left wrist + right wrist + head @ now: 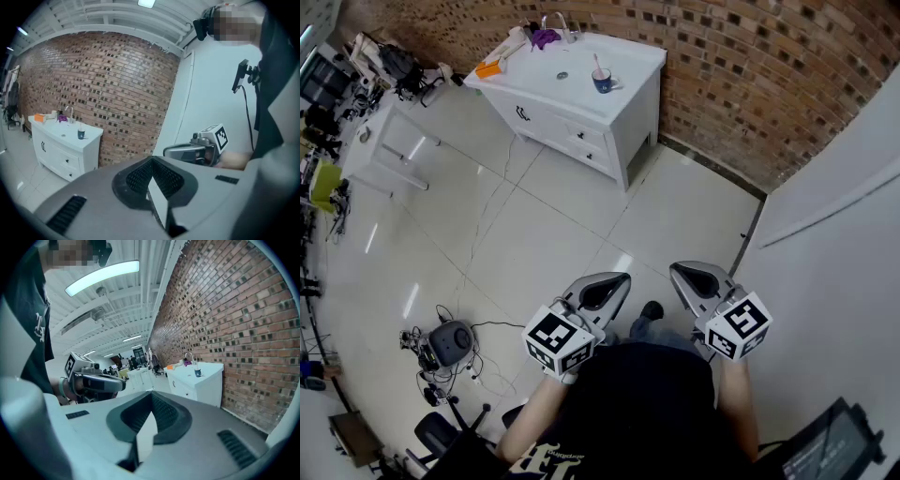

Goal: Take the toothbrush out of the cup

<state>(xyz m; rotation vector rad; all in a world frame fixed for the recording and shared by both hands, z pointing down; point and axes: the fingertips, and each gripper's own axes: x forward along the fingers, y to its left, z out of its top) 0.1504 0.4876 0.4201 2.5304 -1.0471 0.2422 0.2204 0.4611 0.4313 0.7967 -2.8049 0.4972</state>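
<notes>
A blue cup (602,82) with a white toothbrush (598,67) standing in it sits on the white vanity top (581,58), far ahead by the brick wall. The cup also shows small in the left gripper view (81,134) and the right gripper view (198,372). My left gripper (617,280) and right gripper (682,272) are held close to my body, side by side, well short of the vanity. Both are shut with nothing in them: left gripper (152,160), right gripper (151,402). Each gripper view shows the other gripper alongside.
On the vanity are an orange object (488,67), a purple object (545,37) and a faucet (555,21) by the sink. A white table (386,141) stands at left. Cables and a round device (450,343) lie on the tiled floor. A white wall (844,206) runs along the right.
</notes>
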